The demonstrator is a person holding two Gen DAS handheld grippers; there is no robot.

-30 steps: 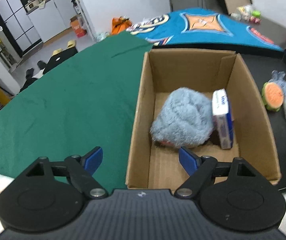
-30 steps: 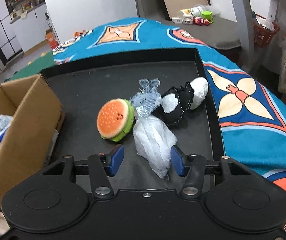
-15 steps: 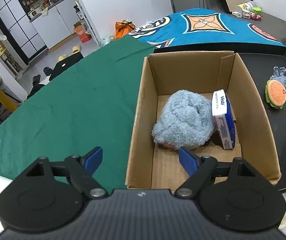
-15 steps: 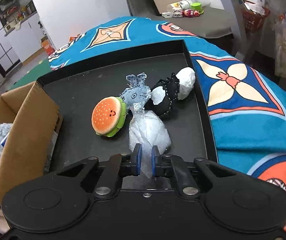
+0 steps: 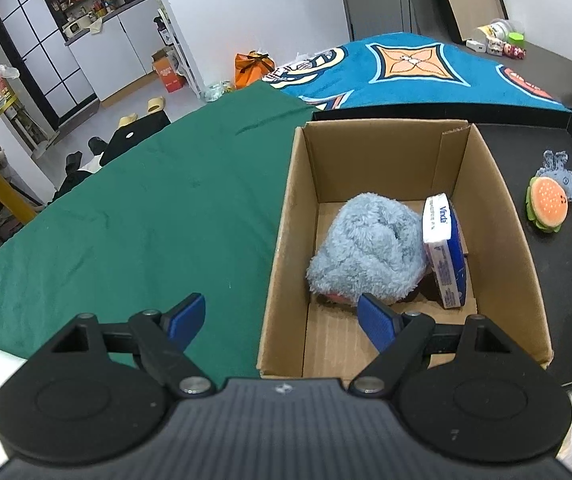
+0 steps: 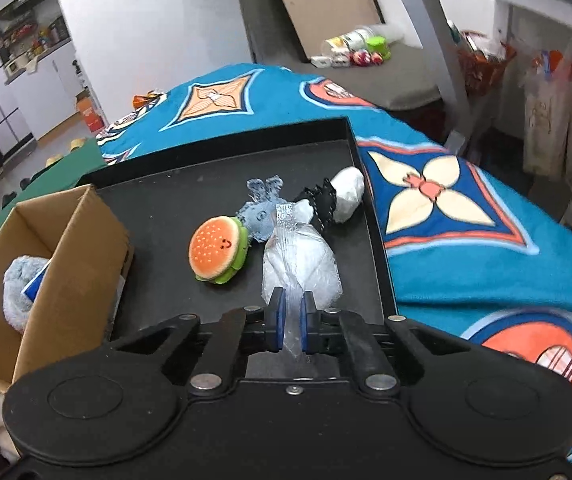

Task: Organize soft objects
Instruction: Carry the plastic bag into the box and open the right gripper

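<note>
Behind your workspace, upper left of both views, a kitchen corner with white cabinets opens off; the surface itself is a green cloth (image 5: 134, 216) beside a patterned blue blanket (image 6: 485, 240), with a black tray (image 6: 158, 248) on top. Your right gripper (image 6: 290, 320) is clamped on the near edge of the clear plastic packet (image 6: 299, 268), at centre frame. That thin film could slide out as you carry it (you hold only a corner), and its far end lies just beside the grey plush (image 6: 260, 212) and burger toy (image 6: 218, 250), so it may drag them. Your left gripper (image 5: 282, 318) hangs spread and empty over the near rim of the cardboard box (image 5: 282, 240), where the fluffy blue item (image 5: 369, 252) and tissue pack (image 5: 443, 248) leave little room.
</note>
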